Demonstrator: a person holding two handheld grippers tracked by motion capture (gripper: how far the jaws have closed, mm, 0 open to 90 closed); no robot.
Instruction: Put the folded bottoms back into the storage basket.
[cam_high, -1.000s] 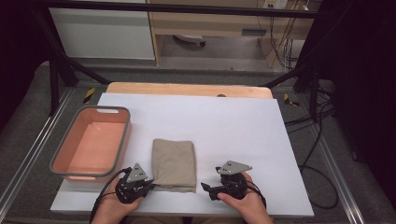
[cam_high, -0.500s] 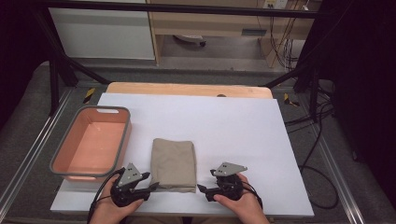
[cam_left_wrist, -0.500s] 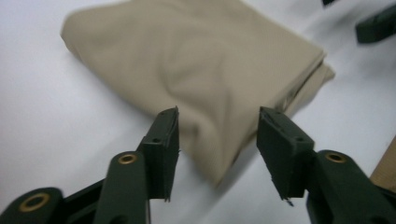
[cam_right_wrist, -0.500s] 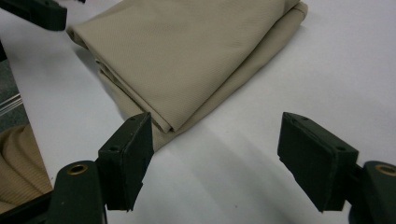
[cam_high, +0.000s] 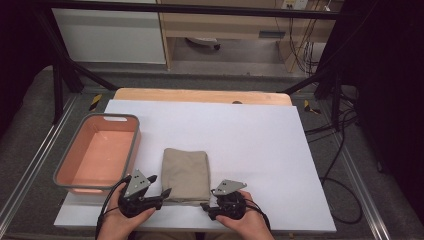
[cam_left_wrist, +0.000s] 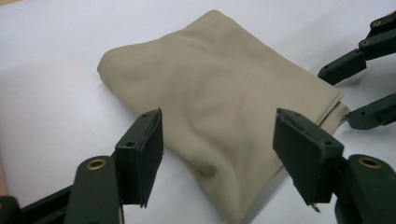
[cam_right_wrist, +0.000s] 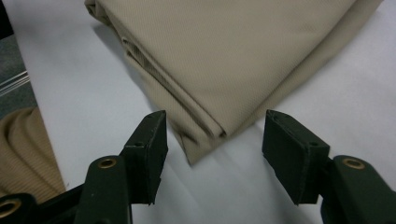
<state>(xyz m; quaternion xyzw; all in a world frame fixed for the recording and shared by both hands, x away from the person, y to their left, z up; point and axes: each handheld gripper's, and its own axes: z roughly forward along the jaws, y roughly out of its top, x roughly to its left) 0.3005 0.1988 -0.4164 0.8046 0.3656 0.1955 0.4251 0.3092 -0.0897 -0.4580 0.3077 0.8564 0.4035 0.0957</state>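
Jaws wide apart on both grippers, nothing held between them. Left gripper (cam_high: 161, 196) low at the near left corner of the cloth (cam_high: 186, 175), pads straddling that corner in the left gripper view (cam_left_wrist: 217, 158) without pinching it. Right gripper (cam_high: 206, 206) just beside the near right corner, aimed inward; in the right gripper view (cam_right_wrist: 212, 156) the layered corner of the cloth (cam_right_wrist: 224, 60) pointing into the gap, short of the pads. Folded beige cloth (cam_left_wrist: 219, 98) flat on the white table (cam_high: 260, 145), near its front edge, roughly midway across. Stacked fold edges visible along the side facing the right gripper. Pink bin (cam_high: 65, 165) left of the cloth, apart from it, close to the left gripper. Both hands in from the bottom of the high view, left hand (cam_high: 122, 222) and right hand (cam_high: 245, 225) wrapped around the gripper bodies, cables looping beside them.
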